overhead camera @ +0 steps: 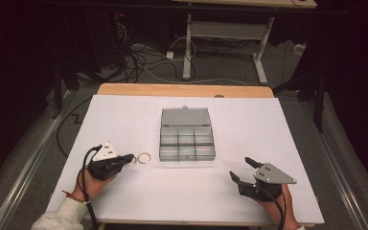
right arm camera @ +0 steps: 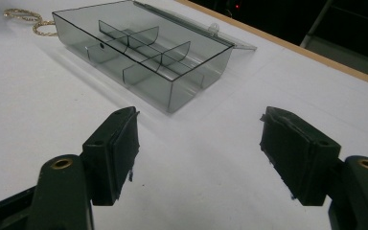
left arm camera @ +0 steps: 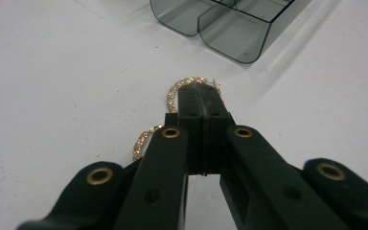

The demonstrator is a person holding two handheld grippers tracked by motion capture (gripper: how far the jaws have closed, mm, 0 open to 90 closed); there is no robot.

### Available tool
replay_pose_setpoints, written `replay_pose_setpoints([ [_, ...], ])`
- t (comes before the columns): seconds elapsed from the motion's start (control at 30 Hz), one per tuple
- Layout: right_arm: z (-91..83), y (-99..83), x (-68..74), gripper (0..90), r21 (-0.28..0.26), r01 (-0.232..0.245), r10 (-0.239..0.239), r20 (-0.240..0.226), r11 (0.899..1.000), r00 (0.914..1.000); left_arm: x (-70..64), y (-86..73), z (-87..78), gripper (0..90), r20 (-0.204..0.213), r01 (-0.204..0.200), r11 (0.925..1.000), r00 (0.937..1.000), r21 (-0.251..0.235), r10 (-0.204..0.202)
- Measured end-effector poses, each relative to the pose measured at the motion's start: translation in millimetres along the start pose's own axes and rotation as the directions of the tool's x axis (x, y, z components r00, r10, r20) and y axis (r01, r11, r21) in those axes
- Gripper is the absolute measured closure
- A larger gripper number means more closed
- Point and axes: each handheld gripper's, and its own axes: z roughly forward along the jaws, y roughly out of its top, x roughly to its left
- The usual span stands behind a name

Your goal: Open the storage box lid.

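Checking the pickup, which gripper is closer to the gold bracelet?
Left. The left gripper is shut on the gold bracelet; the right gripper sits open, far across the table.

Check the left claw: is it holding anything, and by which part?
The left claw is shut on the gold bracelet, pinching the far loop of its band on the table; the right claw is open and holds nothing.

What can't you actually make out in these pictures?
- Left gripper view: the left gripper's shut fingers cover part of the gold bracelet; whether they pinch it is unclear.
- High view: the bracelet is too small to see its clasp.
- Right gripper view: the bracelet is cut off by the top edge.
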Motion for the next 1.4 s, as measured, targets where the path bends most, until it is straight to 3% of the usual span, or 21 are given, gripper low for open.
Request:
replay_pose_setpoints([
  [0.17, 0.8, 0.1, 0.1, 29.8, 0.008, 0.007, -0.007, -0.002, 1.0, 1.0, 0.8, -0.9, 0.1, 87.7, -0.006, -0.019, 0.9998, 0.9998, 0.009, 0.02],
  [0.27, 1.6, -0.2, 0.1, 29.8, 0.009, 0.006, -0.006, -0.008, 1.0, 0.9999, 5.0, 0.1, -1.7, 87.6, -0.036, -0.032, 0.9995, 0.9988, -0.001, 0.032],
  [0.33, 2.5, 0.0, -0.1, 29.8, 0.011, 0.006, -0.006, -0.008, 1.0, 0.9999, 11.2, 0.3, -1.4, 87.3, -0.063, -0.01, 0.9999, 0.9979, -0.003, 0.01],
  [0.5, 4.0, 0.1, -0.9, 29.8, 0.015, 0.009, -0.009, -0.011, 1.0, 0.9999, 26.2, -2.4, 5.8, 75.7, -0.143, 0.038, 0.9989, 0.9892, 0.026, -0.034],
  [0.73, 5.7, -1.1, -1.9, 29.8, 0.022, 0.006, -0.006, -0.013, 1.0, 0.9999, 33.0, -0.6, 16.8, 62.0, -0.196, 0.114, 0.9917, 0.9754, 0.059, -0.101],
  [0.9, 7.3, -0.8, -0.8, 29.8, 0.026, 0.012, -0.012, -0.018, 1.0, 0.9998, 31.3, -1.0, 20.7, 66.0, -0.229, 0.117, 0.992, 0.968, 0.047, -0.103],
  [1.03, 7.9, -1.2, -0.8, 29.9, 0.031, 0.012, -0.011, -0.02, 0.999, 0.9997, 26.8, -3.8, 22.1, 82.4, -0.227, 0.086, 0.9948, 0.9712, 0.054, -0.072],
  [1.17, 8.0, -1.1, -1.0, 29.9, 0.029, 0.011, -0.011, -0.019, 1.0, 0.9998, 26.2, -4.1, 21.7, 83.3, -0.226, 0.081, 0.9955, 0.9717, 0.049, -0.068],
  [1.4, 7.1, 0.0, -1.3, 29.9, 0.022, 0.009, -0.008, -0.016, 1.0, 0.9998, 21.0, -3.2, 19.0, 83.5, -0.203, 0.054, 0.9983, 0.9779, 0.022, -0.049],
])
